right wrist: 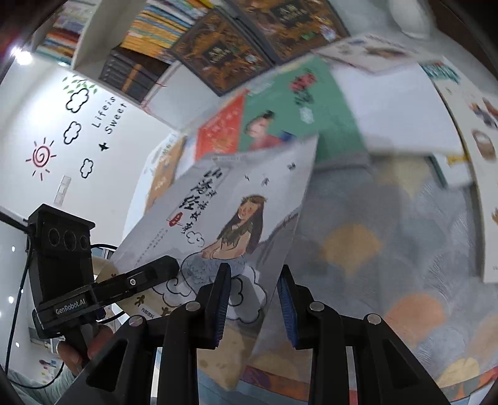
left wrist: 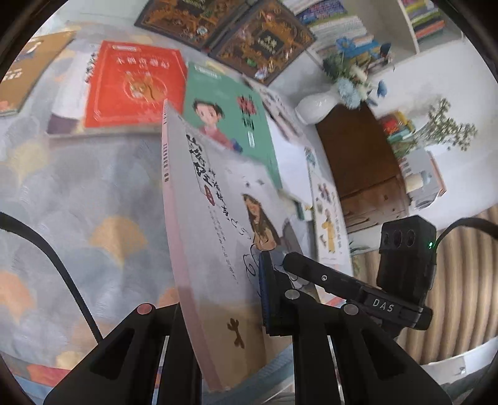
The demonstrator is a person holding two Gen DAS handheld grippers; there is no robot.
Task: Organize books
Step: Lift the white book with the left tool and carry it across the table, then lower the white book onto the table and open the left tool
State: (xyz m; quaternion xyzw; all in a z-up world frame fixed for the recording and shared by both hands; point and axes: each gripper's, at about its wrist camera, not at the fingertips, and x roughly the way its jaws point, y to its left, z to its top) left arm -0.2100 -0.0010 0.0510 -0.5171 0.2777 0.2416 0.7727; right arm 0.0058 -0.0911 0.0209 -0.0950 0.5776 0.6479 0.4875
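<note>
Both tongs are clamped on one book: left tongs pinch the grey book near its lower spine corner, right tongs narrow on its opposite lower edge. It is lifted clear, tilted, above the patterned worktop.

Risks for you: thin paperback, gripped only along the bottom edge; it may sag, or twist if your hands diverge. Cover pale grey, long-haired figure, pink spine.

Beyond: red book and green book lying flat; shelves farther back.
</note>
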